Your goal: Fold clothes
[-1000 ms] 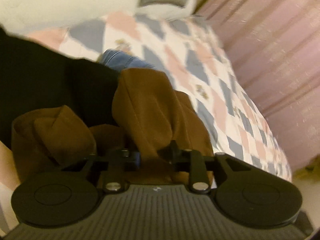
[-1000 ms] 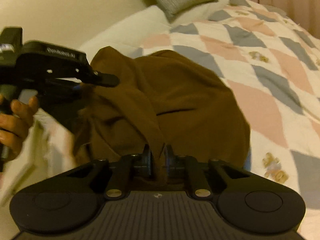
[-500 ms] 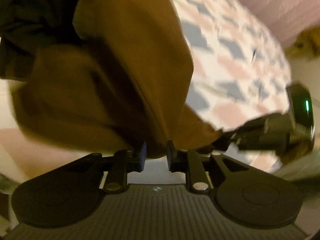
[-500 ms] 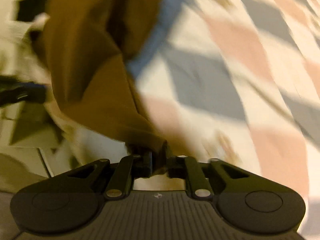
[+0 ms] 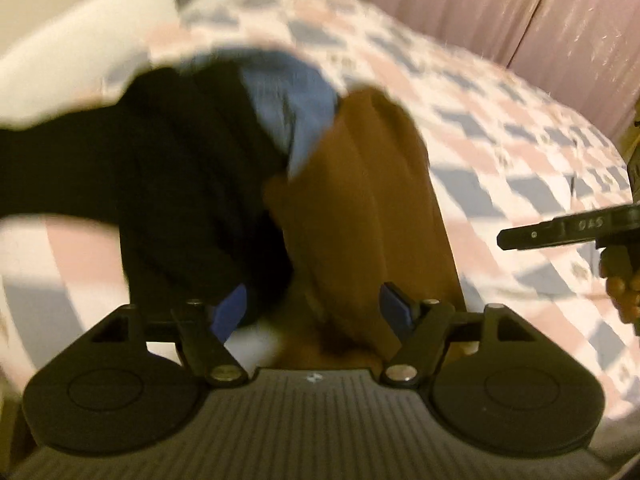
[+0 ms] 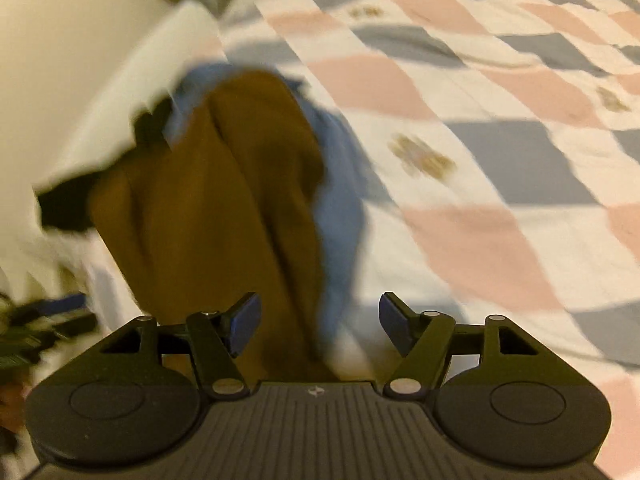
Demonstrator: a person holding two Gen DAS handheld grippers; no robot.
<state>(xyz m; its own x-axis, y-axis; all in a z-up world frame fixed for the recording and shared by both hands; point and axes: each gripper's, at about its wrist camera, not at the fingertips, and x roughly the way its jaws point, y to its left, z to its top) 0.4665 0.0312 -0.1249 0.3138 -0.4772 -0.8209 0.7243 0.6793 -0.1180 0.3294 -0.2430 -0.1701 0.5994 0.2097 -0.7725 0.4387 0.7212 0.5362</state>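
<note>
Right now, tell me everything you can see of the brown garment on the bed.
The brown garment is plain soft cloth, bunched into long folds and lying on the checked quilt. It rests against a black garment and a blue one. Both the left gripper and right gripper are open around its near end.

Warm, yellowish indoor light filled both views, dim enough to leave the black garment (image 5: 172,184) a detail-less mass. Motion blur smeared the quilt (image 6: 500,168) and the brown garment (image 6: 224,200) in the right wrist view, and the pillow (image 5: 80,52) in the left. Only the near tongs housings stayed sharp. Fisheye distortion bowed the bed's edge and the pink curtain (image 5: 500,8), with dark vignetting at the corners.
</note>
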